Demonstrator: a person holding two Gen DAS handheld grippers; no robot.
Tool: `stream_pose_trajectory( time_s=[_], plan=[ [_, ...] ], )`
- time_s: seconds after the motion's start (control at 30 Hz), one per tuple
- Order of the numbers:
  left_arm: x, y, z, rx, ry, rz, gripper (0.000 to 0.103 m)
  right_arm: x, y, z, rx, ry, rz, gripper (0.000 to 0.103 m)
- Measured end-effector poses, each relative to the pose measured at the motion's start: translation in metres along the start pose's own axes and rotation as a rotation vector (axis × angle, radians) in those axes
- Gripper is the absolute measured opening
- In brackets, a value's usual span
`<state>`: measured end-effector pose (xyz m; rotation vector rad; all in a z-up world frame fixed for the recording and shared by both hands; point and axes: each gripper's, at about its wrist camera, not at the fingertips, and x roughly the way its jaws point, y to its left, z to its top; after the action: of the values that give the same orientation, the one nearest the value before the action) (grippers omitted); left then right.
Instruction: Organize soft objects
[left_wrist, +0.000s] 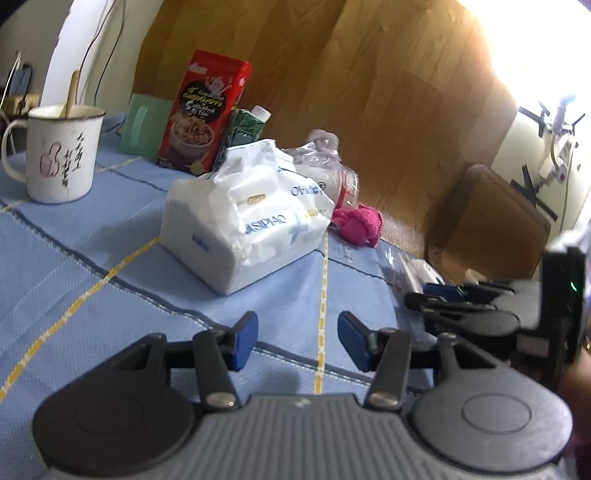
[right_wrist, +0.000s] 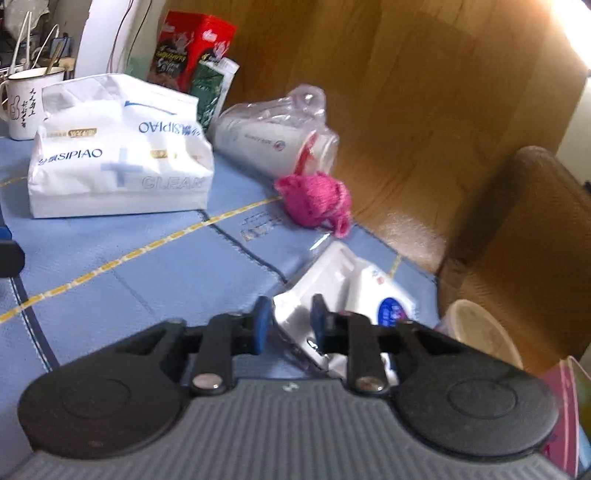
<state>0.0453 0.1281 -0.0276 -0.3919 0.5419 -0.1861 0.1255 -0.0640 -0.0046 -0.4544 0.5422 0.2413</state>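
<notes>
**On the Blue Tablecloth: Item Count and Gripper Status**

On the blue tablecloth (left_wrist: 92, 266), all positions below are referenced to one landmark, the white tissue pack (left_wrist: 243, 221) printed SIPIAO.

**Soft objects**
- One tissue pack (landmark), lying flat on the cloth.
- One pink knitted item (right_wrist: 316, 201), just beside the pack's far right end, near the table edge.
- One small white wipes packet (right_wrist: 354, 291), on the near right of the pack, well apart from it.

**Other items**
- One white enamel mug (left_wrist: 61, 155), left of the pack, with one utensil standing in it.
- One red cereal box (left_wrist: 207, 110), behind the pack, upright.
- One green carton (left_wrist: 243, 129), touching the red box, directly behind the pack.
- One pale green cup (left_wrist: 142, 123), behind the pack and left of the red box.
- One clear bag holding white cups (right_wrist: 273, 144), lying on its side behind the pack's right end.
- One wooden chair (right_wrist: 524, 251), beyond the table edge, right of the pack.

**Grippers**
- Left gripper (left_wrist: 298, 341): jaws spread wide with nothing between them, hovering over bare cloth in front of the pack.
- Right gripper (right_wrist: 290, 325): jaws narrowed around the near end of the wipes packet, both blue pads against its wrapper. In the left wrist view this gripper (left_wrist: 424, 301) appears at the right.
</notes>
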Motion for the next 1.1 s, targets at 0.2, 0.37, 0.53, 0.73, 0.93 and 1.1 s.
stream_pose_trajectory(
  time_s=[0.2, 0.37, 0.53, 0.73, 0.93, 1.1],
  plan=[
    [0.000, 0.002, 0.002, -0.014, -0.009, -0.015, 0.054, -0.080, 0.020, -0.026, 0.040, -0.099, 0.227, 0.005],
    [0.001, 0.004, 0.004, -0.027, 0.010, -0.059, 0.059, -0.148, 0.046, -0.075, -0.083, -0.138, 0.332, 0.012],
    [0.002, -0.005, 0.004, 0.002, 0.043, -0.114, 0.065, -0.166, 0.021, -0.098, 0.125, -0.126, 0.353, 0.067],
    [0.009, -0.039, -0.006, 0.086, 0.150, -0.129, 0.065, -0.139, 0.019, -0.094, 0.215, -0.049, 0.343, 0.067],
    [0.006, -0.056, -0.018, 0.117, 0.224, -0.118, 0.045, -0.125, 0.017, -0.091, 0.271, -0.046, 0.345, 0.038],
    [-0.005, -0.088, -0.007, 0.147, 0.215, -0.193, 0.040, -0.140, -0.015, -0.102, 0.380, -0.099, 0.301, 0.036]
  ],
)
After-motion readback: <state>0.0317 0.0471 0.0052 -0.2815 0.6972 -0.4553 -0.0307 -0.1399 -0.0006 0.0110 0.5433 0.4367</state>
